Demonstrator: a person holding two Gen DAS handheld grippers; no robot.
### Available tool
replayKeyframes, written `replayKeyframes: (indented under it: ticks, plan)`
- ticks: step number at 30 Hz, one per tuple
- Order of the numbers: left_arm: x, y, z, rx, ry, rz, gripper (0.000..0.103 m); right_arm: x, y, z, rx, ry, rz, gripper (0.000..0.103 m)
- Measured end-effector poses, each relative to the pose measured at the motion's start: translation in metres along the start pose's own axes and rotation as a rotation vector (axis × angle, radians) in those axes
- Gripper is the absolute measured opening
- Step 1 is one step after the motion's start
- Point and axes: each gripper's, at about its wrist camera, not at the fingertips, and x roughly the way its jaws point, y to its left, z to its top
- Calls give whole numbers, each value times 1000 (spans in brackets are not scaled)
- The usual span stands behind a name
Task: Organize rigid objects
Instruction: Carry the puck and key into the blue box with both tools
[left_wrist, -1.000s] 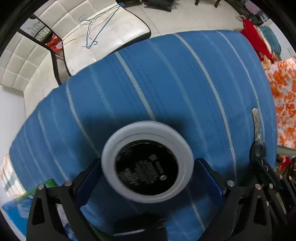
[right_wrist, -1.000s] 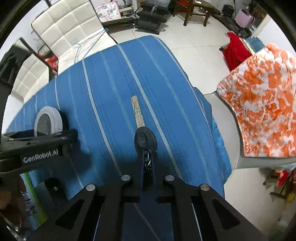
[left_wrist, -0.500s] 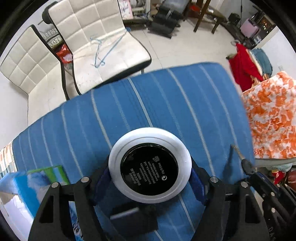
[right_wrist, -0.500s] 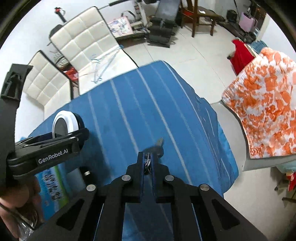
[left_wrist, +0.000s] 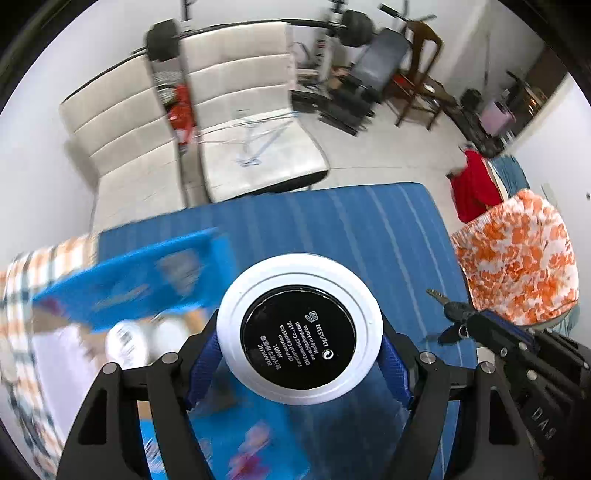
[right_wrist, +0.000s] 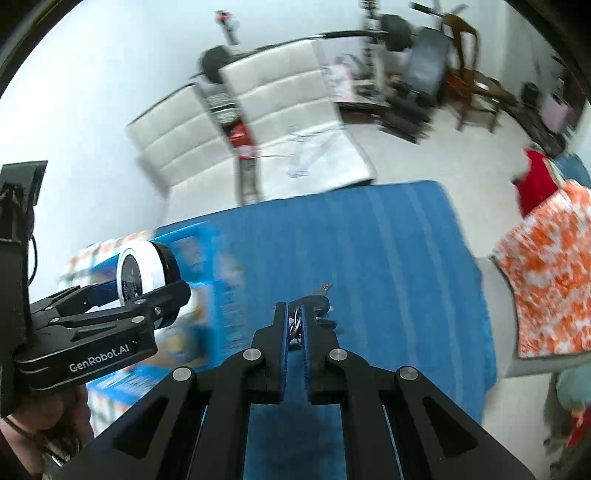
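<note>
1. White plastic rim, black label face: round cosmetic compact (left_wrist: 299, 328) sits at centre of left wrist view, clamped across its width by left tongs (left_wrist: 301, 363). Blue pads press its edge at 9 and 3 o'clock. It's off the bench, label facing the cam.
2. Handling guess: compact is rigid and light w/ a smooth, slippery rim. Likely a hinged case, so squeezing hard could pop or crack it. Best hold is across the widest part, pads flat on the side wall, as now. Shallow rim contact could let it squirt out.
3. Metal key bunch (right_wrist: 312, 306) is in right tongs (right_wrist: 293, 328), jaws nearly closed, pinching the key ring. Key blade sticks out toward 1 o'clock in right wrist view. Seen from left cam at 3 o'clock, same key (left_wrist: 448, 304) juts from the tong tip.
4. Handling guess: keys are stiff, small and fairly light but dangly. Ring grip lets the bunch swing and rotate, and the black head would be a steadier place to pinch. Not fragile, fine to drop low.
5. Blue striped cloth covers bench (right_wrist: 369, 251) under both tongs, neither item touching it.
6. Blue open box (left_wrist: 122, 280) at 9 o'clock in left view, blurred; white items (left_wrist: 125, 345) seem to be inside. Prob the drop spot, can't confirm.
7. Compact (right_wrist: 142, 271) shows at 9 o'clock in right view, in left tongs (right_wrist: 147, 295) near the box.
</note>
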Motion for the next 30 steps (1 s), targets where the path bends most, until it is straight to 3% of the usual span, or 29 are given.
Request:
replayKeyframes:
  ticks: [8, 14, 23, 30]
  plan:
    - [-79, 93, -57, -99, -75, 148, 73, 0, 138, -29, -161, 12, 99, 7]
    - [-113, 139, -85, -146, -134, 230, 73, 9, 191, -44, -218, 28, 103, 7]
    - [-113, 180, -111, -207, -143, 228, 73, 59, 204, -54, -189, 72, 99, 7]
    - [-47, 211, -118, -284, -5, 112, 73, 134, 184, -71, -125, 192, 125, 7]
